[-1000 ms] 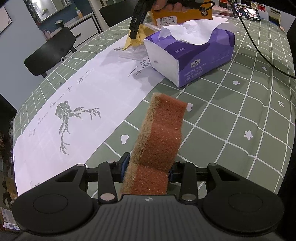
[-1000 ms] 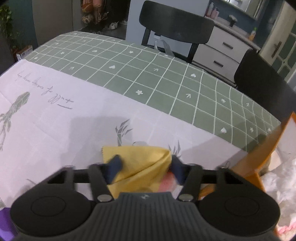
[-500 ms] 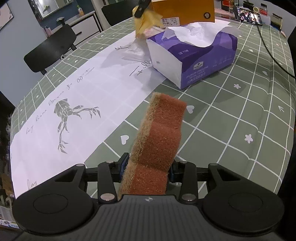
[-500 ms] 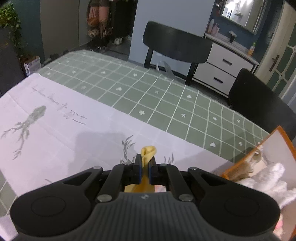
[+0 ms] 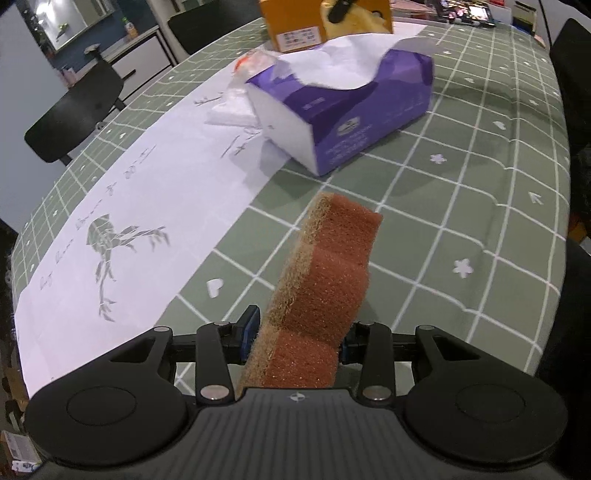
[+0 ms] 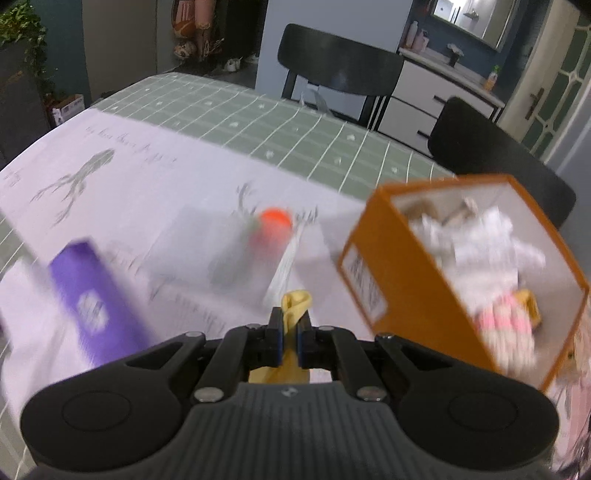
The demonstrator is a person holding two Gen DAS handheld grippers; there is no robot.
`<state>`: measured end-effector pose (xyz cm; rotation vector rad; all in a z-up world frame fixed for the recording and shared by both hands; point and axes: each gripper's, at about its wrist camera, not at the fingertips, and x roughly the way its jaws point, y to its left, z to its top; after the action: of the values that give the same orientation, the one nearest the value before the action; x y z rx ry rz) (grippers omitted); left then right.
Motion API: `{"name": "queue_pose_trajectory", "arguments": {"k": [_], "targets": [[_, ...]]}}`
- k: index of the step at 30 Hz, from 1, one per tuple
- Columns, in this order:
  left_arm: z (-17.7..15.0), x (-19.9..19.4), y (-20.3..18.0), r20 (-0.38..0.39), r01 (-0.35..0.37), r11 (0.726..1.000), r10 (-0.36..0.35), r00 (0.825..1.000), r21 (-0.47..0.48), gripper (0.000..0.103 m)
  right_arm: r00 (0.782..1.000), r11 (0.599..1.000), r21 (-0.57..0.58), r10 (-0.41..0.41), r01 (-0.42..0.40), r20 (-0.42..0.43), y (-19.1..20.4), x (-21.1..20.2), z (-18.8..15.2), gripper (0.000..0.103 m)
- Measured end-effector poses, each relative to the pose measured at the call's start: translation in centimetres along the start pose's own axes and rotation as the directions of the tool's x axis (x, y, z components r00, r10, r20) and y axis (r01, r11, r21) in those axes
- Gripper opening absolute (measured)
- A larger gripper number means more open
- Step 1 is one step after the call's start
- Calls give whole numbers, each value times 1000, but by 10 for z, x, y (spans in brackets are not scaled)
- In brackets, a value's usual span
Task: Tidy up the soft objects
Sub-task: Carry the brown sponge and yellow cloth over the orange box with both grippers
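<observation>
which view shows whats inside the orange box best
The right wrist view: the orange box shows its open top there, with white and pink soft things inside, though blurred. The left wrist view shows only its labelled outer side at the far table edge, behind the tissue pack.

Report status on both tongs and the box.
Left tongs shut on sponge. Right tongs shut on yellow cloth. Orange box right of cloth, open, partly filled.

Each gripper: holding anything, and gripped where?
Left gripper clamps the brown sponge across its near end. Right gripper pinches a bunched fold of the yellow cloth.
</observation>
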<state>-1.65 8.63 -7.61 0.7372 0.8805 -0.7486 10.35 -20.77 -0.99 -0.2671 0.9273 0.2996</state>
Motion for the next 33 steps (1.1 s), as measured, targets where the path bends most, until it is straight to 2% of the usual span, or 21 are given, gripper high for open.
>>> {"name": "queue_pose_trajectory", "arguments": {"k": [4, 8, 16, 23, 30, 33], "targets": [[6, -4, -14, 17, 54, 998, -54, 998, 12, 44, 1000, 1000, -11, 25, -26, -14, 7, -23, -30, 4], [20, -7, -38, 33, 135, 988, -137, 990, 71, 44, 998, 998, -28, 61, -62, -26, 21, -41, -58, 4], [80, -12, -84, 105, 248, 952, -269, 957, 182, 44, 987, 986, -54, 158, -159, -35, 54, -70, -100, 4], [141, -5, -136, 75, 275, 884, -325, 943, 377, 44, 983, 981, -78, 174, -178, -52, 59, -98, -126, 4], [196, -5, -151, 67, 279, 838, -348, 935, 468, 44, 990, 990, -66, 121, -125, -69, 37, -116, -142, 4], [216, -1, -153, 73, 254, 829, -332, 941, 498, 44, 994, 995, -49, 85, -88, -67, 20, -122, -143, 4]]}}
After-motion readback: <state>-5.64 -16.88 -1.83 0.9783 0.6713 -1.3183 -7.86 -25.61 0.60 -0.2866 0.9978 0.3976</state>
